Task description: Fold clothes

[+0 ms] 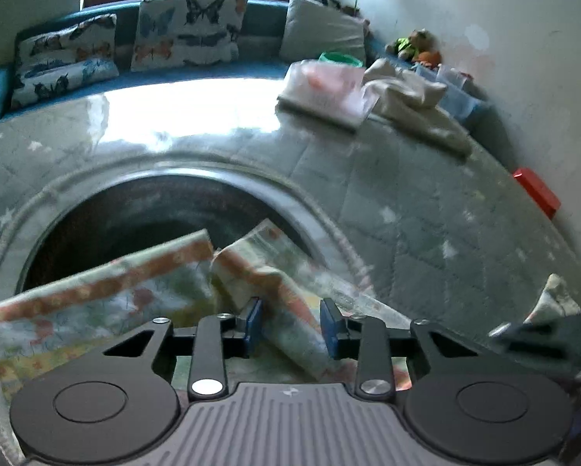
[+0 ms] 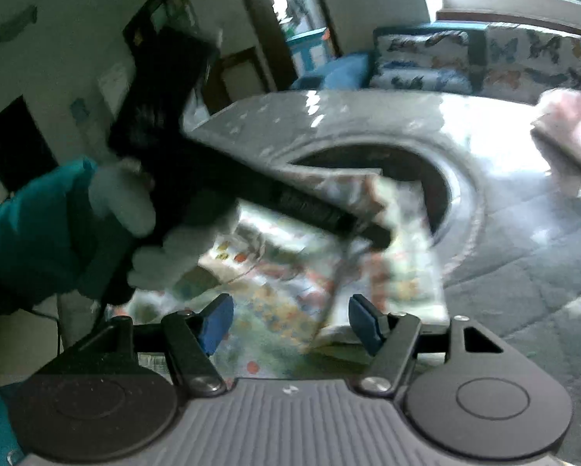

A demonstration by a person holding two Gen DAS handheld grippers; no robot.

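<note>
A floral garment [image 1: 107, 303] with orange bands lies rumpled on the grey quilted bed [image 1: 407, 202]. Part of it covers a dark oval patch [image 1: 154, 213]. My left gripper [image 1: 292, 326] hangs just over the garment, jaws open, with a raised fold running between the blue pads [image 1: 253, 322]. In the right wrist view the same garment [image 2: 274, 310] spreads below my right gripper [image 2: 290, 324], which is wide open and holds nothing. A gloved hand [image 2: 142, 209] with a teal sleeve holds the left gripper [image 2: 368, 233] over the cloth; this part is blurred.
A folded pink stack [image 1: 325, 89] and a beige cloth [image 1: 410, 93] lie at the bed's far right. Butterfly pillows [image 1: 189, 31] line the blue bench behind. A red box [image 1: 537, 192] sits by the right wall. Bare quilt stretches to the right of the garment.
</note>
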